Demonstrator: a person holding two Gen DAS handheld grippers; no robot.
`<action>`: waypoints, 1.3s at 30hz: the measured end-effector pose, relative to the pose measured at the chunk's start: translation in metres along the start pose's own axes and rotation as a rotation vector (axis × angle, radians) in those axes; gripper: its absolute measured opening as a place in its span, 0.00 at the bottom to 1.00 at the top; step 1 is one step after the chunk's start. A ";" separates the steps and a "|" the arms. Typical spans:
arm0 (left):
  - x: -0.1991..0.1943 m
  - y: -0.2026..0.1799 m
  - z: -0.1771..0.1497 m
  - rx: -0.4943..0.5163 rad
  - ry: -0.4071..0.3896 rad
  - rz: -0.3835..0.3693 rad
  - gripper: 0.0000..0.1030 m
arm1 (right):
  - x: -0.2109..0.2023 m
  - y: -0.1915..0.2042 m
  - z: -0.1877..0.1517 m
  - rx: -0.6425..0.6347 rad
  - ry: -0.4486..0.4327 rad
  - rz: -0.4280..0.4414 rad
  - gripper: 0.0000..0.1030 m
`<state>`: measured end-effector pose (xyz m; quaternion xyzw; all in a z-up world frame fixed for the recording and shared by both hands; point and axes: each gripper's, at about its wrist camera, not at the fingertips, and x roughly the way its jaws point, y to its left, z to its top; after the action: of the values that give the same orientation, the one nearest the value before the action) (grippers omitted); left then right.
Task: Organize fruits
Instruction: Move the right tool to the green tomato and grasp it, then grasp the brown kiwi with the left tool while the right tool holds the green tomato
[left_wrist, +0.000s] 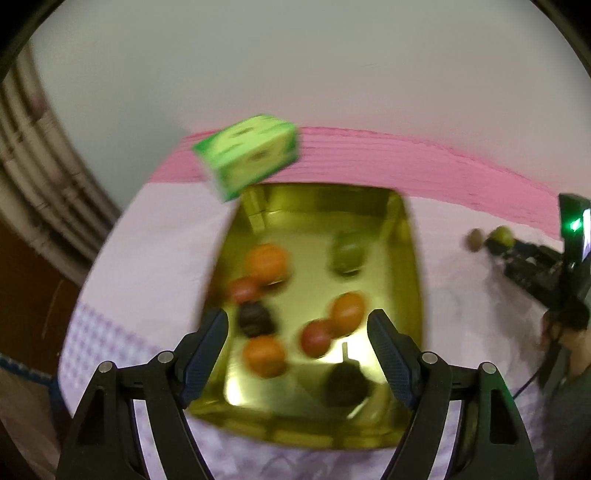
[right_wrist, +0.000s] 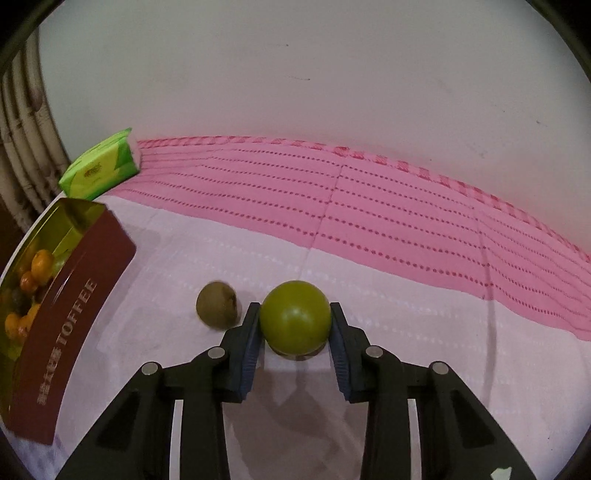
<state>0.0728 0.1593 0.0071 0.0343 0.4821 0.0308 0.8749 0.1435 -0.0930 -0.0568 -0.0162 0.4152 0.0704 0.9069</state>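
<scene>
Right tongs (right_wrist: 294, 325) pinching green fruit (right_wrist: 294, 320) for the tin (right_wrist: 74, 280); left tongs (left_wrist: 297, 332) wide, seemingly empty, above it.

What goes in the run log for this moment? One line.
right gripper: shut on green fruit | left gripper: open over box | brown fruit: on cloth
</scene>
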 end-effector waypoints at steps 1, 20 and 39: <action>0.002 -0.010 0.003 0.011 0.001 -0.012 0.76 | -0.003 -0.002 -0.003 -0.003 0.000 -0.004 0.31; 0.082 -0.149 0.053 0.116 0.111 -0.192 0.72 | -0.038 -0.085 -0.044 0.101 -0.001 -0.150 0.33; 0.106 -0.172 0.057 0.103 0.153 -0.210 0.25 | -0.039 -0.089 -0.044 0.113 -0.003 -0.139 0.33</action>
<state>0.1814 -0.0044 -0.0671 0.0263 0.5491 -0.0832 0.8312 0.0978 -0.1896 -0.0591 0.0061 0.4150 -0.0163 0.9096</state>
